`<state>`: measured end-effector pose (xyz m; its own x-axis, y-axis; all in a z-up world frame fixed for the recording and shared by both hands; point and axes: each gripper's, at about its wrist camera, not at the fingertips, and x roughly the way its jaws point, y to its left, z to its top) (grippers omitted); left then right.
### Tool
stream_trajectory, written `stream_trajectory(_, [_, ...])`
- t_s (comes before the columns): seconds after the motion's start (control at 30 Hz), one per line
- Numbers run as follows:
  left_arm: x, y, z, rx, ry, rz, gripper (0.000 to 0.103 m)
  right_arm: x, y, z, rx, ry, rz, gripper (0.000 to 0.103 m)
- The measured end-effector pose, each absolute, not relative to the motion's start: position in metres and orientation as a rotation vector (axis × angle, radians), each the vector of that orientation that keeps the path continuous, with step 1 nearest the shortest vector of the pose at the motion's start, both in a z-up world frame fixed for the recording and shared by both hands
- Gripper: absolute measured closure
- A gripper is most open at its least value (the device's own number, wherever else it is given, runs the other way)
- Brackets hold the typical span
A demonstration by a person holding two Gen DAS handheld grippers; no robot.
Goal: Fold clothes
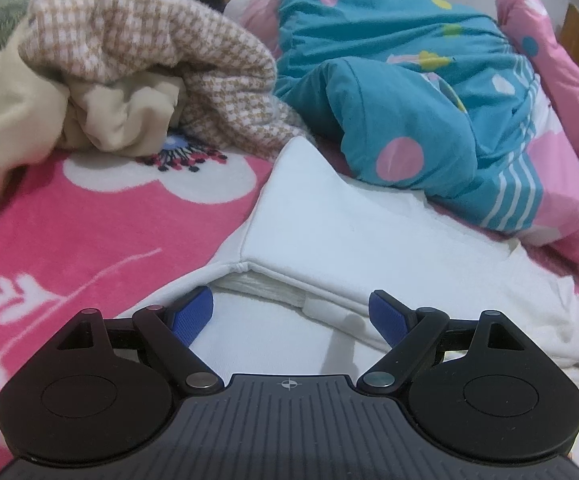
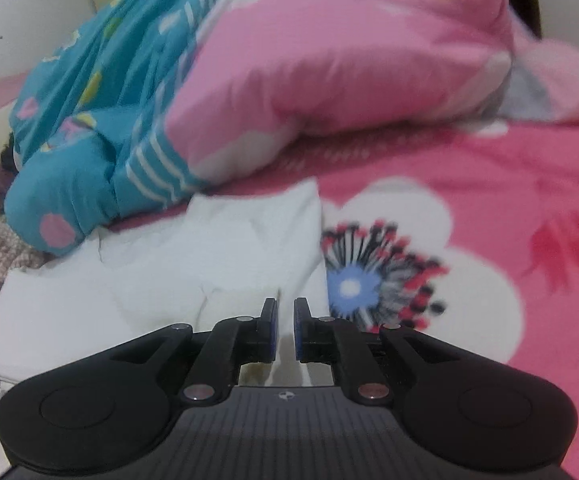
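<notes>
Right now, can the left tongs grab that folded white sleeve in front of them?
Probably yes. The left tongs are open just above the white garment, and its folded edge sits right between the blue pads with nothing blocking it.

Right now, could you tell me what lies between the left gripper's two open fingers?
In the left wrist view, the left gripper is spread open over the white garment; its folded layered edge, with a small white tag, lies between the fingers.

Left wrist view is looking low and close across the white garment (image 1: 349, 220) toward the bed's head; right wrist view is facing its far edge, sharing the garment (image 2: 169, 272) and teal quilt (image 2: 89, 120)
</notes>
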<state>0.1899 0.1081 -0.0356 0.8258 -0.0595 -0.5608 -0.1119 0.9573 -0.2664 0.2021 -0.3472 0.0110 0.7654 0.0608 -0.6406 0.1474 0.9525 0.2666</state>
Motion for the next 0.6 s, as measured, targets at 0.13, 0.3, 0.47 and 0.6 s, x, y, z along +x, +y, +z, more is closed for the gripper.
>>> stream_trajectory(0.13, [0.175, 0.099, -0.021, -0.219, 0.565, 0.031, 0.017, 0.207, -0.330, 0.028, 0.250, 0.651, 0.023, 0.095])
stream_trajectory(0.3, [0.175, 0.082, -0.004, -0.140, 0.485, -0.021, 0.017, 0.221, -0.292, 0.011, 0.136, 0.626, 0.176, 0.095])
stream_trajectory(0.47, [0.221, 0.063, -0.022, -0.084, 0.539, -0.012, 0.017, 0.227, -0.281, -0.029, 0.095, 0.750, 0.207, 0.096])
stream_trajectory(0.6, [0.227, 0.069, -0.044, -0.124, 0.607, -0.015, 0.017, 0.221, -0.268, 0.005, 0.061, 0.689, 0.248, 0.095])
